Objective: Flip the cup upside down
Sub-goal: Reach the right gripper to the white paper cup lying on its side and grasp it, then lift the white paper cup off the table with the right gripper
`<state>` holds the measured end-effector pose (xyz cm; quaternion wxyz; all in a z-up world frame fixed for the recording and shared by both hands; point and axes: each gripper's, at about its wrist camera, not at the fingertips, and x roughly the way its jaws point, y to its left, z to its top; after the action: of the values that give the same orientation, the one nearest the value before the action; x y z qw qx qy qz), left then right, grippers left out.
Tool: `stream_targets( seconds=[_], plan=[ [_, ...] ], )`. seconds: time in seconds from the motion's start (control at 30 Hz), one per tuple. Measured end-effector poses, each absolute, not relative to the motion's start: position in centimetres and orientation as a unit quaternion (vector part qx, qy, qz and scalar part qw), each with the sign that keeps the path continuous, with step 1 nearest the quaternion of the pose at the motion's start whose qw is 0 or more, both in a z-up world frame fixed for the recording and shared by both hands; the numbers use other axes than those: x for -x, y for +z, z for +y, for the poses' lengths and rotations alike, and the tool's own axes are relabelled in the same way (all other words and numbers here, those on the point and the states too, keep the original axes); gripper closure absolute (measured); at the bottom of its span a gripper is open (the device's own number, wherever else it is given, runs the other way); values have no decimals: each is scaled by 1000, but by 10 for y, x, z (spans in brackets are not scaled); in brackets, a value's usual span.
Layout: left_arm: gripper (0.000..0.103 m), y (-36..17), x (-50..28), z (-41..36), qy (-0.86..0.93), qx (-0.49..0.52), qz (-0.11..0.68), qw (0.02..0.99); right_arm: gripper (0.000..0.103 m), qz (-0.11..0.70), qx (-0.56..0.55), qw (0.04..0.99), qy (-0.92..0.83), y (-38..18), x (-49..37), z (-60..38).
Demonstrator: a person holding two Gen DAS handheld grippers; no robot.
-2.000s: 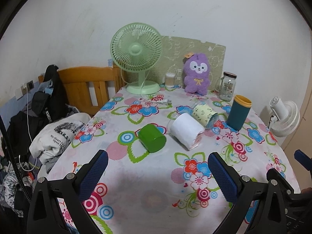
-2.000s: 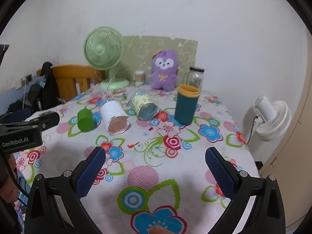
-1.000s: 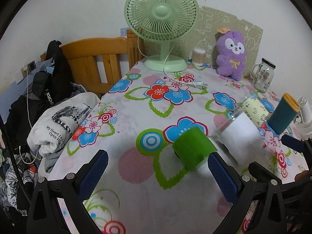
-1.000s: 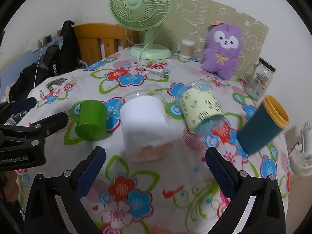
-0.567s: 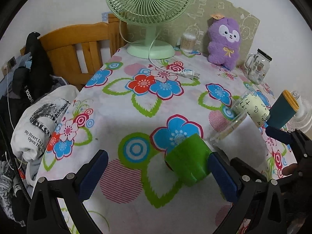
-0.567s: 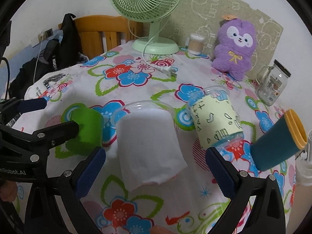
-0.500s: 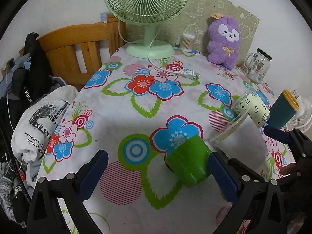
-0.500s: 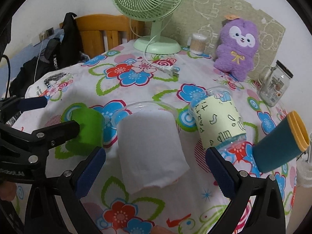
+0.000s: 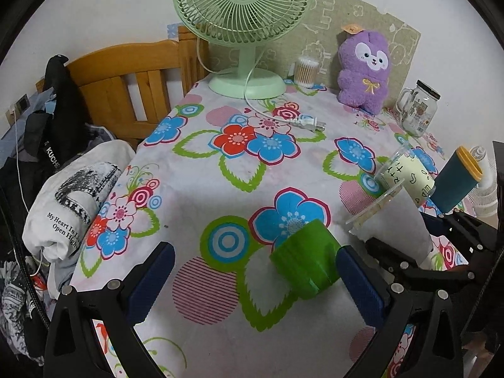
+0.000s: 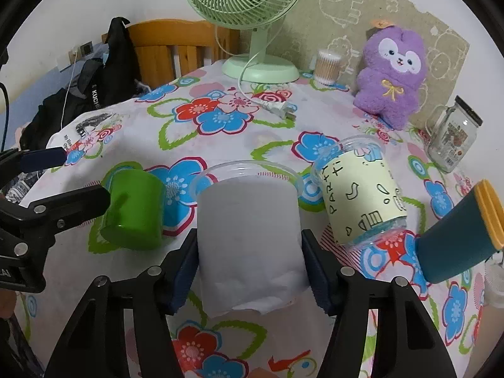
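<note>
A clear plastic cup wrapped in white paper lies on its side on the floral tablecloth, its mouth toward the far side. My right gripper is shut on the white cup, one blue pad on each side. A green cup lies on its side to the left of the white cup; it also shows in the right wrist view. My left gripper is open, its right pad close beside the green cup. A yellow-patterned clear cup lies on its side to the right.
A teal tumbler with a yellow rim stands at the right. A green fan, cotton swabs, a purple plush and a glass jar line the back. A plug and cord lie mid-table. A chair with clothes stands at the left.
Both grippers moved forward and down to the cups. My right gripper closed on the white cup. My left gripper stayed open beside the green cup.
</note>
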<state>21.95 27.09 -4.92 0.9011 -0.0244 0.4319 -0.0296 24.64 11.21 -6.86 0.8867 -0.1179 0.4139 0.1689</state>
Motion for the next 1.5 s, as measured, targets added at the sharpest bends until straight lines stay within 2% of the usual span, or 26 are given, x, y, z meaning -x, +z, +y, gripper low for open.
stream_targets(
  seconds=[0.47,0.7,1.1,1.5],
  plan=[
    [0,-21,-180,256,-43,16,407,912,38,371,125,906,160,-30,-191,92],
    [0,-23,-148,237,-61,8,407,911,38,367,122,909,157,-25,-144,70],
    [0,-44,-97,196,-99,-21,424,900,38,379,122,909,126,-37,-72,33],
    [0,-73,-69,172,-112,-37,452,884,38,413,92,899,108,-74,-50,11]
  ],
)
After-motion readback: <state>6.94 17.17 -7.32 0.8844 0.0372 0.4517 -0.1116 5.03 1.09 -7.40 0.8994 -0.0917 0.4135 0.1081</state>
